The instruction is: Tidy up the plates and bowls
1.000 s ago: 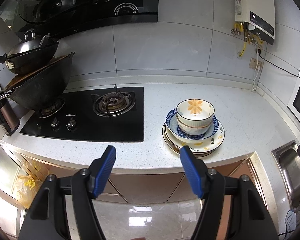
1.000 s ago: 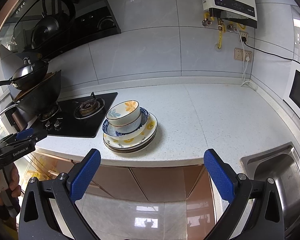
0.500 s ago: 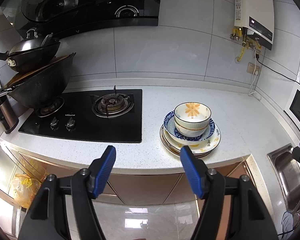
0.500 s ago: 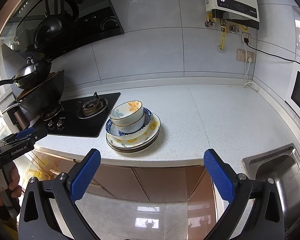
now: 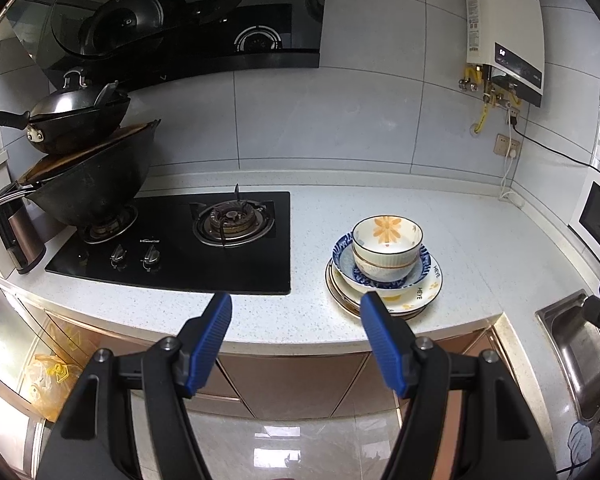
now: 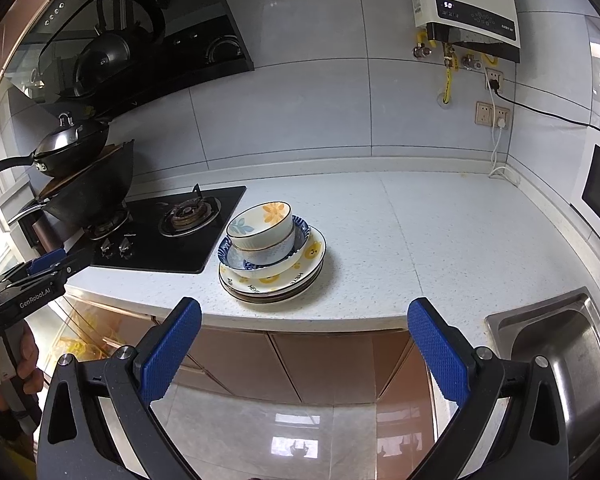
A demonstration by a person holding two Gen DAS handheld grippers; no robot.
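Note:
A stack of dishes stands near the front edge of the white counter. A cream bowl with an orange flower sits on top, nested in a blue-patterned bowl, on white plates with yellow prints. The same stack shows in the right wrist view, with its top bowl and plates. My left gripper is open and empty, off the counter's front edge, left of the stack. My right gripper is open wide and empty, in front of the counter below the stack.
A black gas hob lies left of the stack with stacked woks on its left burner. A steel sink is at the right. A microwave and a wall heater are at the right.
Both grippers have drawn back and tilted a little, so the stack sits slightly lower and more central in the views. The dishes have not moved.

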